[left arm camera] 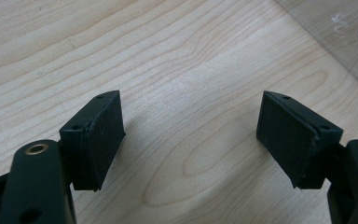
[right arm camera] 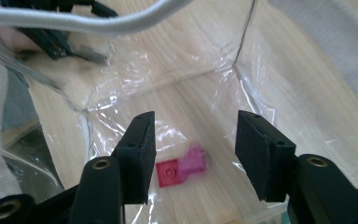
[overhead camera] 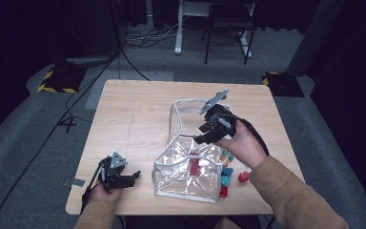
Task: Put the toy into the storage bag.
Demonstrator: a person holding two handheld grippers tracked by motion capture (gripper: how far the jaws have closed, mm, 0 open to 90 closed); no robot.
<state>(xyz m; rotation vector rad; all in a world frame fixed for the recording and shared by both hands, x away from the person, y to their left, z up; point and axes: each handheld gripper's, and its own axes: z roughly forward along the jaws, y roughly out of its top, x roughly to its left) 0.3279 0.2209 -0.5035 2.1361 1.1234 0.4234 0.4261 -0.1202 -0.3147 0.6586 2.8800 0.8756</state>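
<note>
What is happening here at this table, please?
A person is putting small toy bricks into a clear plastic bag on a wooden table. The right tool hangs open above the bag's mouth, with a red and pink brick lying on the bag's bottom below it. More bricks, red and teal, lie on the table beside the bag. The left tool rests open and empty near the table's front edge.

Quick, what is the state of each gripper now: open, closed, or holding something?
Left gripper: open, holding nothing, jaws apart over the bare table.
Right gripper: open, holding nothing, above a red brick inside the clear bag.
</note>
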